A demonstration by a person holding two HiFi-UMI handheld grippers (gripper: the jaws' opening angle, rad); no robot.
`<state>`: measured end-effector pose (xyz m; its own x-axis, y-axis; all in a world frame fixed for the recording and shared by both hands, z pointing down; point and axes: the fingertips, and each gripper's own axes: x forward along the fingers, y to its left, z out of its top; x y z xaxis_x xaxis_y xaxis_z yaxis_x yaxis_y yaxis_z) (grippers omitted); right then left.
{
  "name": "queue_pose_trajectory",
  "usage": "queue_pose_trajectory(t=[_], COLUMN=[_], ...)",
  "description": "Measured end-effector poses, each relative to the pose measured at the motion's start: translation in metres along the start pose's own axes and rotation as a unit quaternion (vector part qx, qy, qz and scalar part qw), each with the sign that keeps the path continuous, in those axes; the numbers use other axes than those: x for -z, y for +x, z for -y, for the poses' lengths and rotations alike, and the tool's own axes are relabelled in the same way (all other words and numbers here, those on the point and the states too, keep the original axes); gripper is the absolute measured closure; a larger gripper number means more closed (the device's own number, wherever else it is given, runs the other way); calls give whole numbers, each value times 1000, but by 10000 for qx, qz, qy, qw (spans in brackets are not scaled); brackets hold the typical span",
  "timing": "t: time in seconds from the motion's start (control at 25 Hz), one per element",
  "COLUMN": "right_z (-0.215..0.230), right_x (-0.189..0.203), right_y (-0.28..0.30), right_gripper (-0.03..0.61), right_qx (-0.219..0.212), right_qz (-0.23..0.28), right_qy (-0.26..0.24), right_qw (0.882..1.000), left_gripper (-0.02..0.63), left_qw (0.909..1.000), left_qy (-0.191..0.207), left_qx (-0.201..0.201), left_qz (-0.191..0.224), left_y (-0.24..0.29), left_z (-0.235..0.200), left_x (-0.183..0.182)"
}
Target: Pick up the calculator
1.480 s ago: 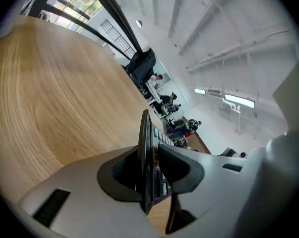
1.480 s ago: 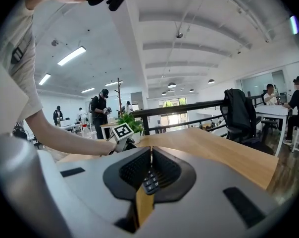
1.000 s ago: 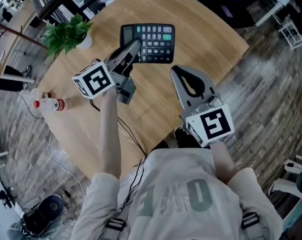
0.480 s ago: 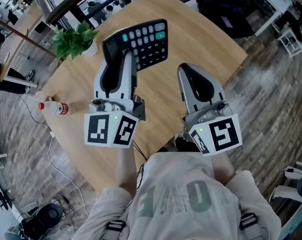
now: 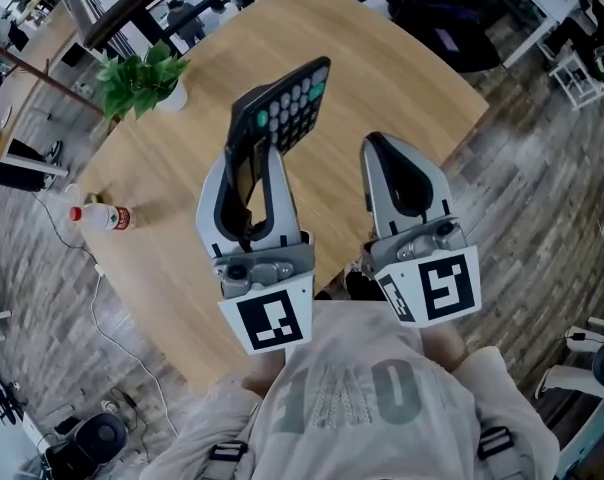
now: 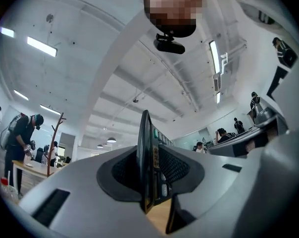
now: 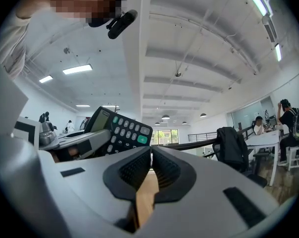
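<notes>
Calculator (image 5: 287, 106) edgewise inside left claw (image 5: 251, 151)

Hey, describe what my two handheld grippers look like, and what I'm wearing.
Both the left gripper and right gripper are light grey plastic with black ribbed pads, each carrying a white cube printed with black square markers. You wear a pale beige top with shoulder straps.

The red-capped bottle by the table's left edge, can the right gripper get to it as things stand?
Probably not directly: the left gripper, shut on the tilted-up calculator, stands between the right gripper and the bottle, so it would have to reach across.
</notes>
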<state>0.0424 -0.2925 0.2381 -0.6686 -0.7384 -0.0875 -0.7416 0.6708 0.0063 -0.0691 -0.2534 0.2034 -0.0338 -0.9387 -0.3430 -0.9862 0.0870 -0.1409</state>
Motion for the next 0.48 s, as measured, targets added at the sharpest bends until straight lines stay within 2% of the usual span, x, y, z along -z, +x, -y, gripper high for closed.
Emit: queue_pose_trajectory(t=[0.32,0.48], right_z=[-4,-4], right_x=[4,3], right_y=[-5,-6], right_gripper=[555,560], right_qx=[35,136], right_qz=[-11,-32], right_qy=[-4,-240], right_qw=[10000,9996], left_gripper=[494,494], left_qw=[10000,10000], left_qy=[12,35], left_qx=[27,52], left_qz=[4,-38], left_y=[-2,-3], left_z=[3,5], left_x=[1,0])
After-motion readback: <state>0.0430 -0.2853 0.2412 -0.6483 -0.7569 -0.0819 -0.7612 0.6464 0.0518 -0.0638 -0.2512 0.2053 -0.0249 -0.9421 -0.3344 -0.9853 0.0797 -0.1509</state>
